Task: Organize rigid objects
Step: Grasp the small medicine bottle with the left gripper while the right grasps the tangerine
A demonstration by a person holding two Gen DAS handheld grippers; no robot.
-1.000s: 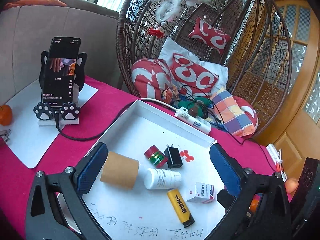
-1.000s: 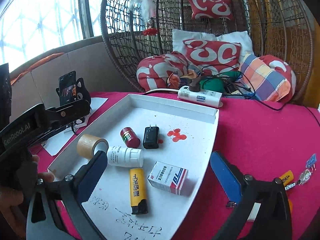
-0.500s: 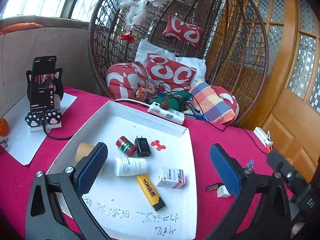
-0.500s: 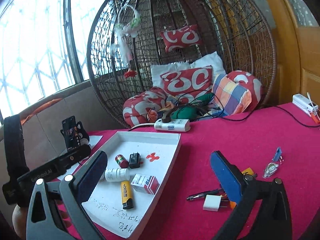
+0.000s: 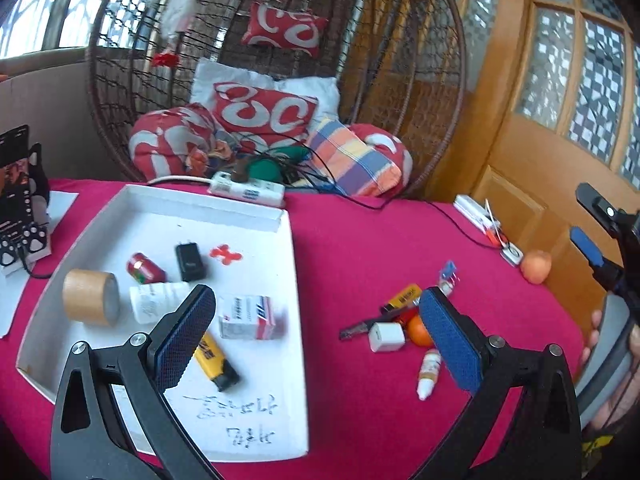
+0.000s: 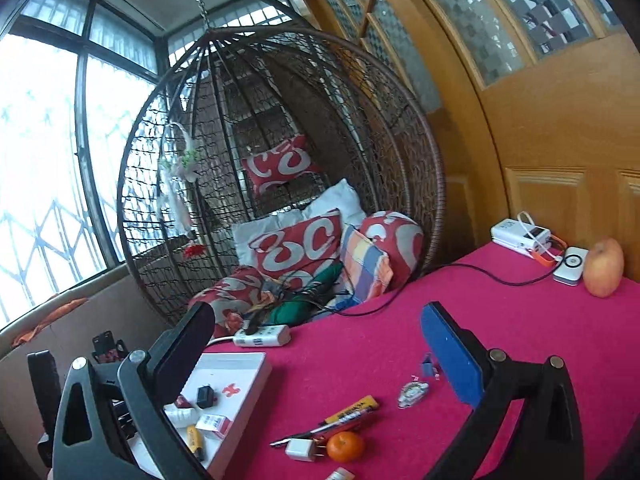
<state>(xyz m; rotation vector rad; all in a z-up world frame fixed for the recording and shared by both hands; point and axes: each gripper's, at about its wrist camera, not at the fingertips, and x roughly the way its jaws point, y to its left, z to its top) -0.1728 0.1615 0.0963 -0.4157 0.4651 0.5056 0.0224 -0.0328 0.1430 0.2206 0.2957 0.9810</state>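
On the left half of the red table [image 5: 360, 240] sits the white tray [image 5: 292, 248]. It holds, from its left side, a roll of brown tape [image 5: 91, 297], a small red can [image 5: 145, 268], a white pill bottle [image 5: 156, 307] lying on its side, a black charger [image 5: 189, 262], a yellow lighter [image 5: 214, 362] and a white medicine box [image 5: 251, 317] near the tray's right rim. Handwriting runs along the tray's near edge.

The left gripper [image 5: 316, 336] hovers above the tray's near right corner, fingers spread wide and empty. To its right, on the bare cloth toward the table's near edge, lies the loose clutter: a dark pen [image 5: 358, 327], a white plug cube [image 5: 386, 337], a second yellow lighter [image 5: 402, 298], a small orange [image 5: 419, 330], a dropper bottle [image 5: 428, 372] and a blue clip [image 5: 448, 271]. The right gripper [image 6: 316, 356] hangs above this same pile, fingers also wide apart, holding nothing.

These pieces lie touching or just beside one another, so a closing jaw could well catch two at once or nudge the orange into rolling toward the table edge. The thin pen lies flat and may slip from the pads. The two grippers work close together and could collide. A cable [image 6: 500, 276] crosses the table's far right part, and could snag.
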